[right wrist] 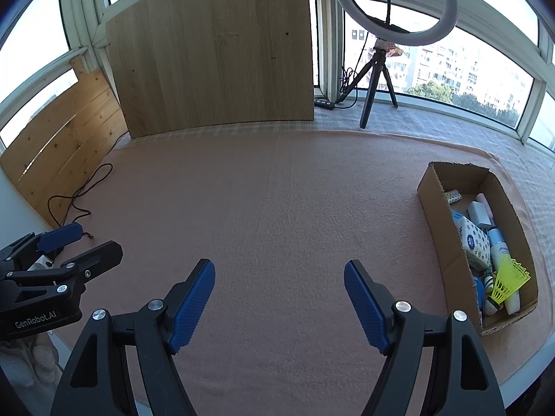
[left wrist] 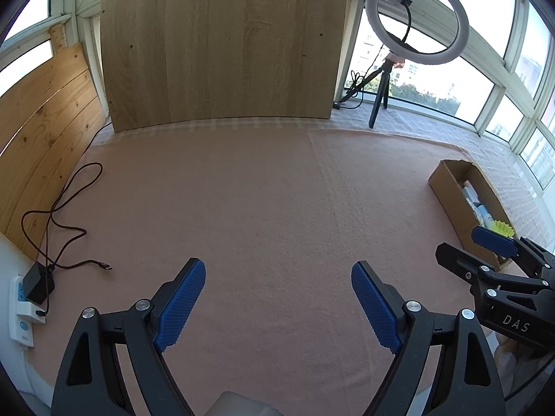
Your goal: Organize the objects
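Note:
A cardboard box lies on the pink cloth at the right and holds several items: a yellow shuttlecock, a dotted tissue pack, a white bottle and other small things. The box also shows in the left wrist view. My left gripper is open and empty over bare cloth. My right gripper is open and empty, left of the box. Each gripper shows at the edge of the other's view: the right one and the left one.
A dark cable with a charger plugged into a power strip lies at the left edge. A ring light on a tripod stands at the back right. A wooden board leans against the back windows.

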